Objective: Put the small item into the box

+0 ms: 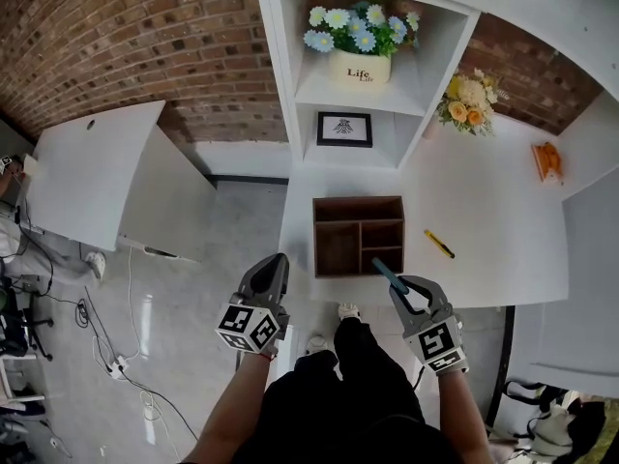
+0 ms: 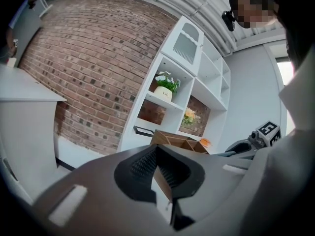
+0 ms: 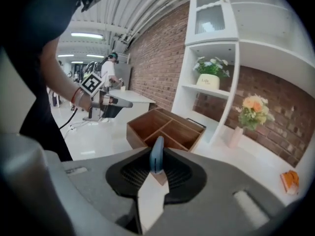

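Note:
A brown wooden box [image 1: 358, 235] with open compartments stands on the white table [image 1: 493, 220] below the shelf unit. My right gripper [image 1: 404, 288] hovers at the box's near right corner, shut on a small slim teal item [image 1: 389, 275] that sticks out toward the box. In the right gripper view the teal item [image 3: 157, 154] stands upright between the pads, with the box [image 3: 165, 129] just beyond. My left gripper [image 1: 275, 263] hangs off the table's left front, shut and holding nothing. Its own view shows the box [image 2: 179, 141] ahead and my right gripper [image 2: 246, 144] at the right.
A yellow item [image 1: 439, 244] lies on the table right of the box. An orange object [image 1: 547, 159] and a flower vase [image 1: 470, 101] stand farther back right. The white shelf unit [image 1: 360, 75] holds a flower pot and a framed picture. A white desk [image 1: 87, 172] stands at the left.

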Demonstrator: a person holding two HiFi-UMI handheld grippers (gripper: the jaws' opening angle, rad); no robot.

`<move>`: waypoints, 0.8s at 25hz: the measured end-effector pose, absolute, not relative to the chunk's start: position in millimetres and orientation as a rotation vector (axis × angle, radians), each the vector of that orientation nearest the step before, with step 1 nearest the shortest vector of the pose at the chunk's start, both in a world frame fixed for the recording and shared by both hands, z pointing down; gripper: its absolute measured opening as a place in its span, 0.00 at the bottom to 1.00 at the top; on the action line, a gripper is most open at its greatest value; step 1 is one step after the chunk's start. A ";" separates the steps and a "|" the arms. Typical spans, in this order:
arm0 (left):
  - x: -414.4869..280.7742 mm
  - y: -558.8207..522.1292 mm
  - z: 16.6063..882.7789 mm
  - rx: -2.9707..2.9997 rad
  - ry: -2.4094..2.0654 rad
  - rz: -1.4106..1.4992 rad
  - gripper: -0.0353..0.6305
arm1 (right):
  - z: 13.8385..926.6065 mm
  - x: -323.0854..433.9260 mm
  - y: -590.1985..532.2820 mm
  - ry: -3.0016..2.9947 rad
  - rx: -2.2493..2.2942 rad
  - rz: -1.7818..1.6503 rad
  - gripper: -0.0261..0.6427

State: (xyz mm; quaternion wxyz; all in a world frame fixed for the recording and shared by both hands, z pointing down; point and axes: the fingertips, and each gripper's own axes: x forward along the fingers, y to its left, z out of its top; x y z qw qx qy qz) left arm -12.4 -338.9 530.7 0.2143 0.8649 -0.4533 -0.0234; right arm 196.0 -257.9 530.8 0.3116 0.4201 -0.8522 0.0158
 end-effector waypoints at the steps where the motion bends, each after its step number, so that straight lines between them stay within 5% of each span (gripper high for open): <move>1: -10.7 -341.1 531.4 2.397 -1.260 -0.063 0.06 | 536.9 196.8 -259.1 -2.221 1.065 0.016 0.14; 20: -6.4 -354.7 537.0 2.333 -1.338 -0.094 0.06 | 561.5 195.4 -278.8 -2.176 0.808 -0.023 0.14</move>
